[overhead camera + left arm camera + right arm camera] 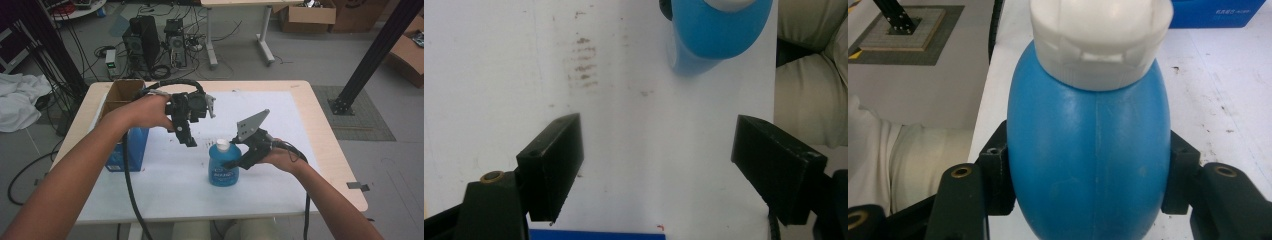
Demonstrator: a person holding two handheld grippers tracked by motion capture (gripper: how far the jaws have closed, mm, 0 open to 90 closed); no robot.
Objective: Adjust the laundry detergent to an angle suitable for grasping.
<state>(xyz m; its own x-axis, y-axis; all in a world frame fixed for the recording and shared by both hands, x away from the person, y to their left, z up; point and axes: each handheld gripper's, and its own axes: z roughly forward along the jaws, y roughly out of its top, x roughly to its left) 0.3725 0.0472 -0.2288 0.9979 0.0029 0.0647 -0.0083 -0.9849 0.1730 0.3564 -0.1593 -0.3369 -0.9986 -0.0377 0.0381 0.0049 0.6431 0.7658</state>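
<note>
The right gripper (239, 159) clamps the rounded blue plastic bottle (223, 171) upright on the white counter (170, 185), apparently steadying its white cap (223, 145) for the wide-open left gripper (188, 136) hovering above.

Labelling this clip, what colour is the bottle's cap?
White, on the blue bottle; its cap shows best in the right gripper view.

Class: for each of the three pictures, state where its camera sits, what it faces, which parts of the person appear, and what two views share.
High view: above the person, facing down on the table; both forearms, left gripper, right gripper.
Left gripper view: on that gripper, facing down; its open jaws.
Right gripper view: on that gripper, jaws closed around the blue bottle.
Shared: the bottle, white cap.
</note>
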